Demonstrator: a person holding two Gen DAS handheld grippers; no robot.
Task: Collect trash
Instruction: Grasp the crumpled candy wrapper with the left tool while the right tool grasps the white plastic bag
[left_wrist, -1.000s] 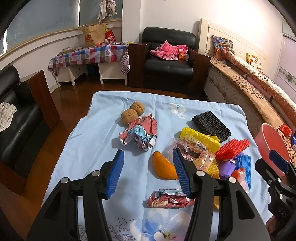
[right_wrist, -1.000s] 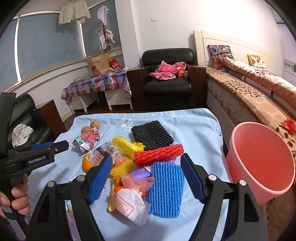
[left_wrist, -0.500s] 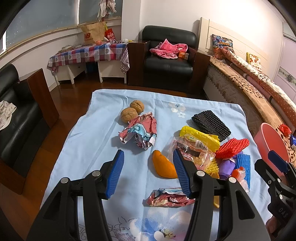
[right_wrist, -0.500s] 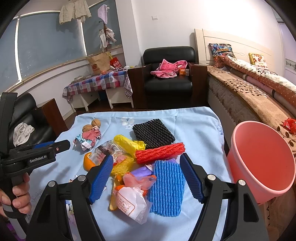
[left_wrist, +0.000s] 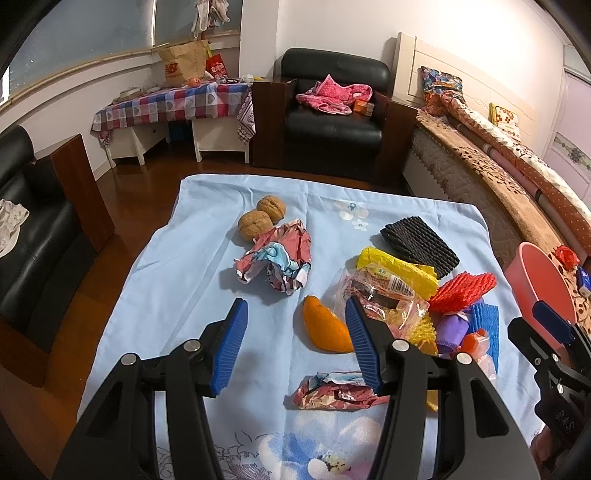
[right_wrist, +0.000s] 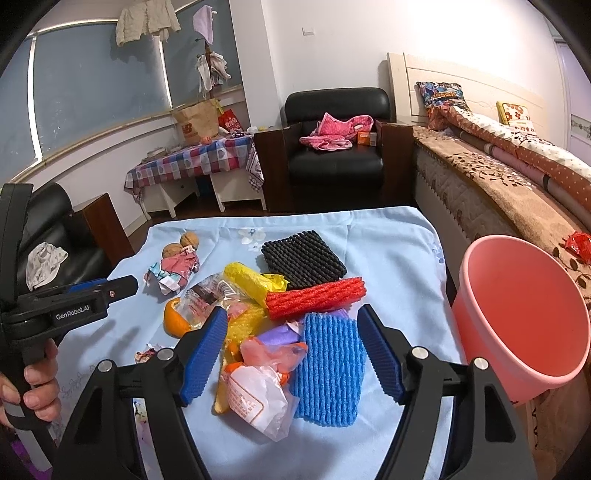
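Both grippers have barely moved since a second ago; the table just looks a tiny bit farther off. The left gripper hangs with its blue fingers spread wide and nothing between them, above the near edge of the table, which has a light blue cloth on it. The right gripper is spread wide too and holds nothing.

A pink bucket stands just past the right edge of the table. Nothing shows inside it.

The trash sits on the cloth. Two walnuts lie toward the far left corner, touching a crumpled pink and blue wrapper. An orange peel lies near the middle, beside a clear snack bag. A flat crumpled wrapper lies by the near edge. On the right side is a heap: a black foam net, a yellow foam net, a red foam net, a blue foam net and a white plastic bag.

Behind the table are a black armchair with pink clothes, a small table with a checked cloth, and a bed along the right wall.
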